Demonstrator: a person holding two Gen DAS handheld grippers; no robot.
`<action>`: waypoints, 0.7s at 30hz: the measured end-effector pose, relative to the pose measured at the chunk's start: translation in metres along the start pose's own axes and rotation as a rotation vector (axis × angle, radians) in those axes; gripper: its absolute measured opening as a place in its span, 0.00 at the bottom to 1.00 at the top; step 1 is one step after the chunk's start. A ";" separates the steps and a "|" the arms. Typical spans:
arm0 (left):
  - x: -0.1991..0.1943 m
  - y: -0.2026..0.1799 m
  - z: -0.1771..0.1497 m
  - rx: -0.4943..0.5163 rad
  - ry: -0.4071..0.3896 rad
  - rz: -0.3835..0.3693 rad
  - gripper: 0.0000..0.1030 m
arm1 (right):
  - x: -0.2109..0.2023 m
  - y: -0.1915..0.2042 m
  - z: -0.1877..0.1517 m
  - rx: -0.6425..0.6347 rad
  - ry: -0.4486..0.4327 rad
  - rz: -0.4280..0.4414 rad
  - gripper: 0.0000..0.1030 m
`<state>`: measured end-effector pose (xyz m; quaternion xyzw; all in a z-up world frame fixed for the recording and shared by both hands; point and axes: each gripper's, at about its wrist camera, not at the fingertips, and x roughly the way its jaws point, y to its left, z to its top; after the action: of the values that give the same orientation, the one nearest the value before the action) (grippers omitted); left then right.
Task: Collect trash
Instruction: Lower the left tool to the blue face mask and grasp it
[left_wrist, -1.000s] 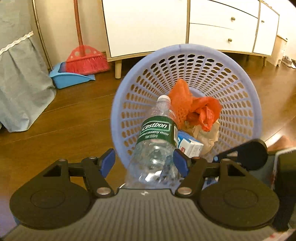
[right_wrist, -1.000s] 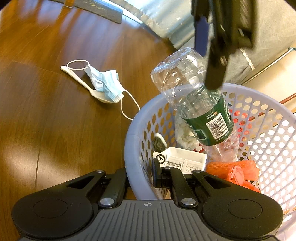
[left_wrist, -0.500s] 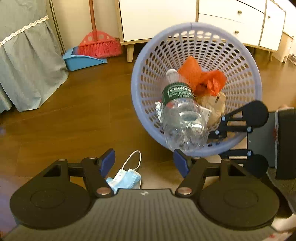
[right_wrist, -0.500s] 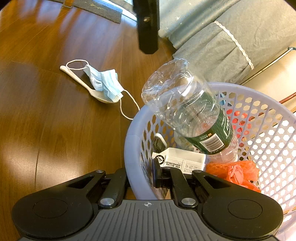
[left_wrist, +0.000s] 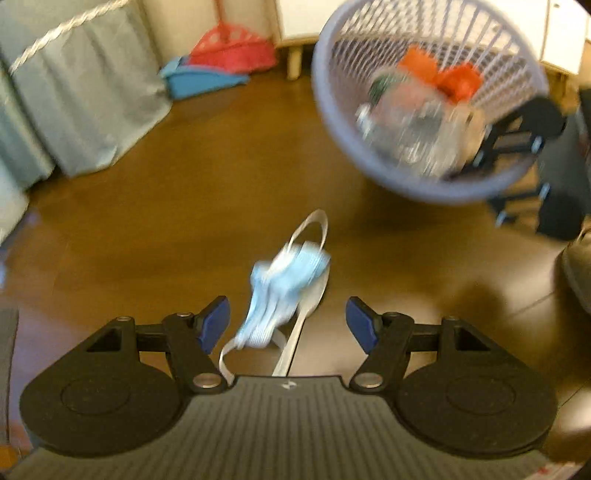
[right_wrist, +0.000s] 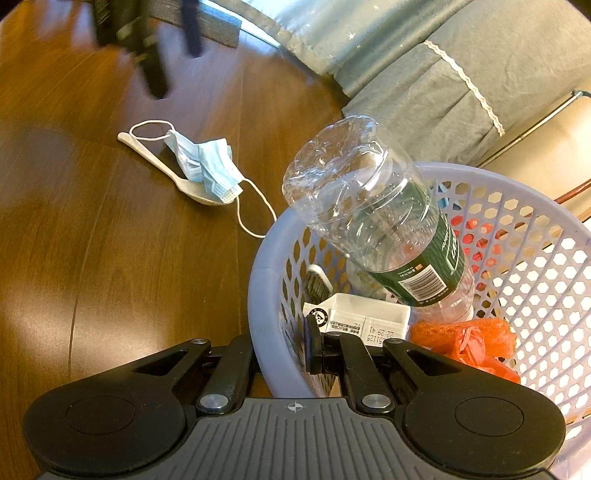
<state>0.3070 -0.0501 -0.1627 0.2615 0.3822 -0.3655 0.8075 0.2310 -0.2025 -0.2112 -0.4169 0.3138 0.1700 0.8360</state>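
My right gripper (right_wrist: 277, 350) is shut on the near rim of the lilac mesh basket (right_wrist: 266, 266), one finger outside and one inside the wall. A clear plastic bottle (right_wrist: 373, 236) with a green label lies neck-down in the basket, over a white carton (right_wrist: 354, 317) and an orange bag (right_wrist: 465, 339). On the wooden floor a crumpled blue face mask (left_wrist: 284, 288) lies across a pale spoon (left_wrist: 308, 310). My left gripper (left_wrist: 288, 325) is open, empty, and low over them, its blue pads on either side of the mask. The basket (left_wrist: 332, 110) sits blurred at upper right.
A red broom (left_wrist: 229, 55) and blue dustpan (left_wrist: 199, 77) lean by a white cabinet (left_wrist: 295, 22) at the back. Grey-blue cloth (left_wrist: 74, 110) hangs to the floor on the left. Bare wooden floor surrounds the mask (right_wrist: 207, 166) and spoon (right_wrist: 147, 151).
My left gripper let the bottle go into the basket, then pulled away and dropped to the mask and spoon on the floor. The right gripper kept its hold on the basket rim.
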 end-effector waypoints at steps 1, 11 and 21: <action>0.003 0.003 -0.009 -0.012 0.009 0.008 0.64 | -0.001 0.000 0.000 0.000 0.000 0.000 0.04; 0.035 0.004 -0.042 0.006 0.023 0.033 0.64 | 0.000 0.003 -0.002 -0.019 0.008 -0.002 0.05; 0.059 0.002 -0.026 -0.001 0.029 0.055 0.61 | 0.001 0.004 -0.002 -0.023 0.010 -0.004 0.05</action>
<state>0.3231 -0.0538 -0.2256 0.2767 0.3870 -0.3389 0.8117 0.2286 -0.2017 -0.2154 -0.4278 0.3152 0.1697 0.8299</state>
